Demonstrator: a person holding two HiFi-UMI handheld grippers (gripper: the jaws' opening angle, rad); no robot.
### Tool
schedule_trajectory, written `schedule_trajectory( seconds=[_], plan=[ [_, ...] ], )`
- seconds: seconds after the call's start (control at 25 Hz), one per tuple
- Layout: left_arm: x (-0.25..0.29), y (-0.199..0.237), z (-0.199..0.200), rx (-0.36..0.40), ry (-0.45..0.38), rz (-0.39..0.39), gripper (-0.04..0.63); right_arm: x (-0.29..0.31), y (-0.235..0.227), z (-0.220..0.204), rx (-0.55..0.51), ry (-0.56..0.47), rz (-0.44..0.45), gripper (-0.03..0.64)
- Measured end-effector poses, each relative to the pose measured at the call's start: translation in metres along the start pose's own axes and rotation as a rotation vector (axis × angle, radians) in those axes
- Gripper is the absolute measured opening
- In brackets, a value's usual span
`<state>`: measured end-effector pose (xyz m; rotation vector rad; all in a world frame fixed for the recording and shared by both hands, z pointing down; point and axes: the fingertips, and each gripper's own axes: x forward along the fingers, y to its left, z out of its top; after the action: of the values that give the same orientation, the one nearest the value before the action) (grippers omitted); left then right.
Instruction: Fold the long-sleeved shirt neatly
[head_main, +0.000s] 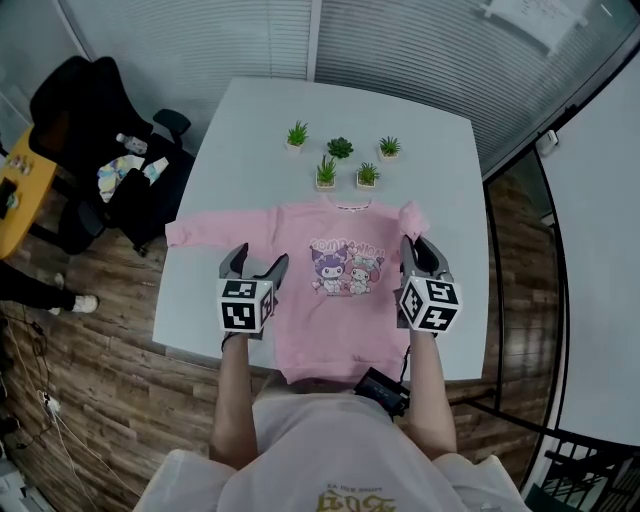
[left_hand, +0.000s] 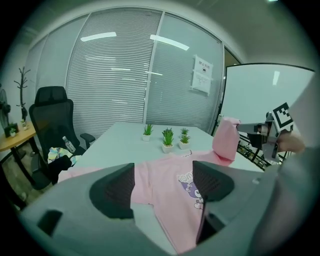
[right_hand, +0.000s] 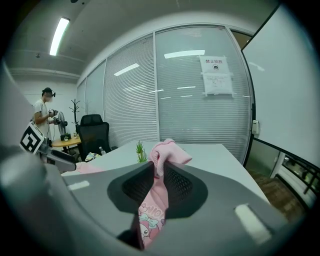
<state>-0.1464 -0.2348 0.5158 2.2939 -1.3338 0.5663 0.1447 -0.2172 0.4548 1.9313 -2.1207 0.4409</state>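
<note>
Pink long-sleeved shirt (head_main: 335, 300), spread front-up on the white table (head_main: 420, 140), with cartoon animals on the chest. Left sleeve (head_main: 205, 230) flat and stretched out to the side; right sleeve (right_hand: 167, 152) bunched up and lifted off the table. Right gripper (right_hand: 159, 182) squeezed almost closed, pinching that lifted sleeve (cuff poking out above the jaws). Left gripper (left_hand: 162, 187) wide apart, holding nothing, just above the shirt near the flat sleeve.

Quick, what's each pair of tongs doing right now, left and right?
Left tongs: open, holding nothing.
Right tongs: closed on the pink shirt's sleeve.
</note>
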Motion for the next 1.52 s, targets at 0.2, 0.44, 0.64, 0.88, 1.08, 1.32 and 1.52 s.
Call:
schedule_trajectory(
  seconds=[0.2, 0.44, 0.64, 0.88, 1.08, 1.32, 1.52],
  plan=[
    [0.007, 0.014, -0.002, -0.004, 0.005, -0.023, 0.364, 0.019, 0.027, 0.002, -0.014, 0.003, 0.010, 0.072],
    [0.019, 0.024, -0.007, 0.002, 0.021, -0.058, 0.364, 0.045, 0.058, -0.004, -0.035, 0.022, 0.028, 0.072],
    [0.027, 0.041, -0.014, -0.002, 0.038, -0.072, 0.364, 0.067, 0.085, -0.014, -0.054, 0.048, 0.047, 0.072],
    [0.034, 0.063, -0.021, -0.005, 0.056, -0.075, 0.362, 0.096, 0.123, -0.031, -0.112, 0.090, 0.093, 0.072],
    [0.039, 0.077, -0.032, -0.001, 0.083, -0.069, 0.362, 0.122, 0.153, -0.063, -0.213, 0.172, 0.144, 0.074],
    [0.048, 0.084, -0.047, 0.006, 0.117, -0.073, 0.362, 0.145, 0.176, -0.118, -0.281, 0.297, 0.196, 0.077],
    [0.053, 0.086, -0.056, 0.011, 0.138, -0.084, 0.362, 0.152, 0.195, -0.153, -0.240, 0.392, 0.275, 0.147]
  ],
)
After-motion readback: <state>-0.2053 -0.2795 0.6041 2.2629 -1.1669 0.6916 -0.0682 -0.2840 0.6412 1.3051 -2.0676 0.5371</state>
